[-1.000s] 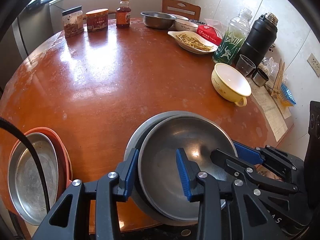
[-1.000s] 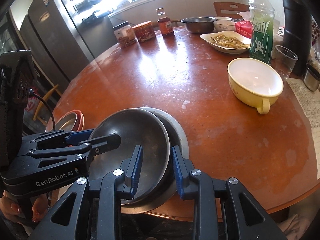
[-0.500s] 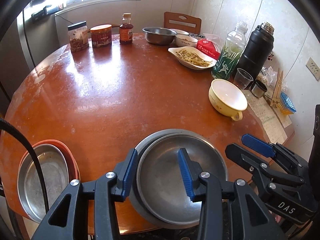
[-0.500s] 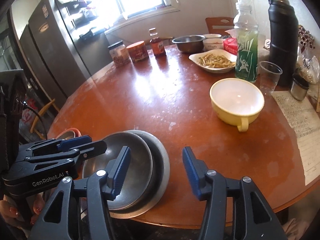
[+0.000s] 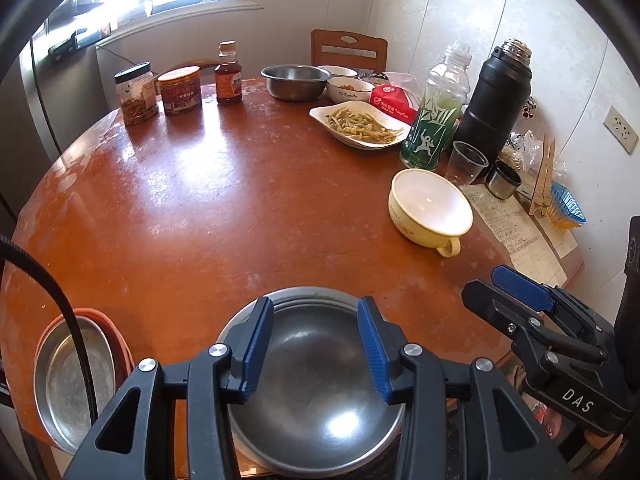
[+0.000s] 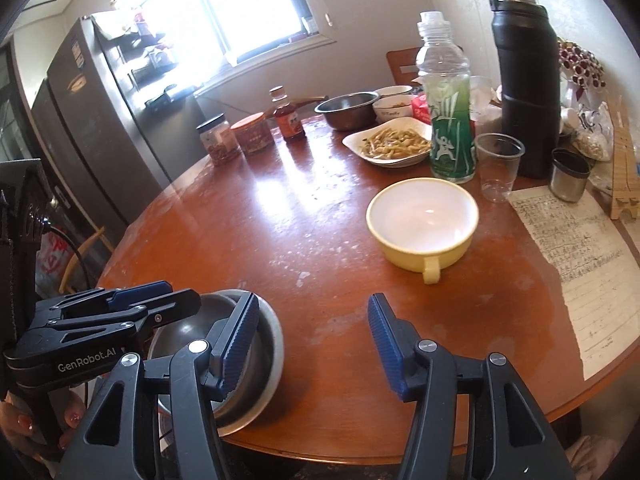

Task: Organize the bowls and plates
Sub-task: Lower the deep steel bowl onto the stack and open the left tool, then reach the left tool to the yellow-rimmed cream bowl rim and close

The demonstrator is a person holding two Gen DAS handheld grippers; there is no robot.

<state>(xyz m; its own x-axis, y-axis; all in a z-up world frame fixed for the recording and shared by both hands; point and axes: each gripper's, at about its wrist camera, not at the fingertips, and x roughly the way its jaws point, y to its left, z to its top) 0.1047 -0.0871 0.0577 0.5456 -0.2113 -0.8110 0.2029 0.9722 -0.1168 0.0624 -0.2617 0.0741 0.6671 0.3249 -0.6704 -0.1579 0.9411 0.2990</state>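
Note:
A steel bowl point(image 5: 316, 400) sits nested in a wider steel plate point(image 5: 304, 294) at the table's near edge. My left gripper point(image 5: 316, 344) hovers just above the bowl, open, its blue pads clear of the rim. To the right of the stack my right gripper point(image 6: 312, 340) hangs over bare table, its jaws opening with nothing between them. The same bowl point(image 6: 188, 332) and plate point(image 6: 272, 344) lie under its left finger, beside the left gripper point(image 6: 168, 300). The right gripper point(image 5: 492, 292) also shows in the left wrist view. A yellow handled bowl point(image 6: 422, 220) stands empty further right.
A steel plate point(image 5: 68, 376) rests in an orange plate point(image 5: 116, 332) at the near left edge. At the back stand jars point(image 5: 136, 94), a sauce bottle point(image 5: 228, 76), a steel bowl point(image 5: 294, 82) and a dish of food point(image 5: 360, 126). A green bottle point(image 6: 450, 128), black flask point(image 6: 524, 92), cup point(image 6: 498, 168) and paper point(image 6: 576, 248) crowd the right.
Both grippers have drawn back and risen from the nested steel bowl. The right jaws have opened off its rim and swung right. The left jaws have widened a little.

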